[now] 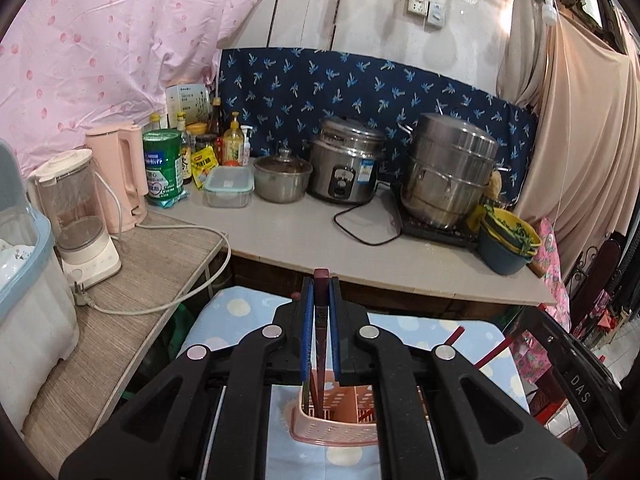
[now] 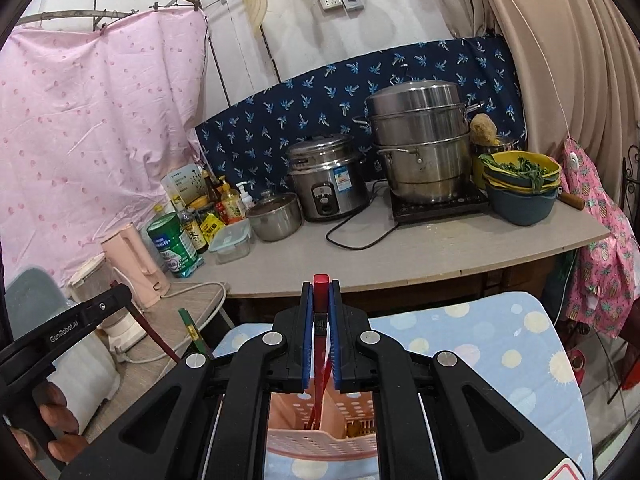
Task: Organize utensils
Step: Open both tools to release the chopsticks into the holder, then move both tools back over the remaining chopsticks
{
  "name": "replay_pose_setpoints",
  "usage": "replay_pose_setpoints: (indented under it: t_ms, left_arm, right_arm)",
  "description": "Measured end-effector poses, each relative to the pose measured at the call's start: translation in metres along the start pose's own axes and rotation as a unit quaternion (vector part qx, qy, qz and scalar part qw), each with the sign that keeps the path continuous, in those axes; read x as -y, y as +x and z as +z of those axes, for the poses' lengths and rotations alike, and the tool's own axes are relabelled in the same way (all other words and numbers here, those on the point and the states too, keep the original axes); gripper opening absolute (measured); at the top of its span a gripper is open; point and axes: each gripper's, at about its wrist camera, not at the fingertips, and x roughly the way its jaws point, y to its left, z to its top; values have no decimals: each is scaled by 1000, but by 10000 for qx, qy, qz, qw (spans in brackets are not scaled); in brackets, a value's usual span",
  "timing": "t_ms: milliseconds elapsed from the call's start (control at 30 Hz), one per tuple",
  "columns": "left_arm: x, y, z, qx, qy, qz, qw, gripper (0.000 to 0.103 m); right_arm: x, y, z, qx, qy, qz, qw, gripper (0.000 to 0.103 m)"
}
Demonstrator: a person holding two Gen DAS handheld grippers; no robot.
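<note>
My left gripper (image 1: pixel 321 284) is shut on a pair of chopsticks (image 1: pixel 321 320), one dark red and one green. They stand upright, with their lower ends inside the pink perforated basket (image 1: pixel 336 428). My right gripper (image 2: pixel 321 286) is shut on red chopsticks (image 2: pixel 320 344), whose tips also reach down into the pink basket (image 2: pixel 320 444). The basket sits on a blue dotted cloth (image 2: pixel 480 340). In the right wrist view the left gripper's body (image 2: pixel 80 320) is at the far left in a person's hand, and its sticks (image 2: pixel 192 332) slant down. The right gripper's red sticks (image 1: pixel 492 348) show in the left wrist view.
A grey counter (image 2: pixel 440 252) beyond carries a rice cooker (image 2: pixel 328 180), a stacked steel steamer (image 2: pixel 420 140), stacked bowls with greens (image 2: pixel 520 188), a small pot (image 2: pixel 276 212) and bottles. A side table (image 1: pixel 132 300) at the left holds a pink kettle (image 1: pixel 120 176), a blender (image 1: pixel 80 216) and a loose cord.
</note>
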Motion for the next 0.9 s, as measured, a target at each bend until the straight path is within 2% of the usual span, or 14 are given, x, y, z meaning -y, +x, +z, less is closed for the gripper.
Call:
replay_pose_setpoints:
  t_ms: [167, 233, 300, 367, 433, 500, 633, 900]
  left_arm:
    - [0, 4, -10, -142, 17, 3, 9999, 8]
    - [1, 3, -11, -127, 39, 23, 9999, 9]
    - [0, 0, -15, -132, 42, 26, 9999, 18]
    - [-1, -4, -18, -124, 41, 36, 9999, 26]
    - [-3, -11, -24, -110, 76, 56, 9999, 30]
    - [-4, -17, -29, -113, 108, 83, 9998, 37]
    - [-7, -30, -45, -193, 153, 109, 9996, 38]
    - [-14, -59, -98, -473, 361, 189, 9980, 38]
  right_arm:
    - [-1, 1, -9, -90, -115, -67, 9999, 9]
    - [-2, -1, -12, -99, -157, -107, 9998, 12]
    - [-1, -4, -14, -135, -121, -78, 9998, 18]
    - [1, -11, -16, -154, -31, -30, 9999, 30]
    - [3, -19, -19, -120, -7, -2, 9999, 33]
    - [2, -26, -24, -133, -60, -18, 9999, 33]
    - [0, -43, -40, -192, -164, -61, 9997, 40]
    - [-10, -79, -97, -442, -530, -273, 9972, 42]
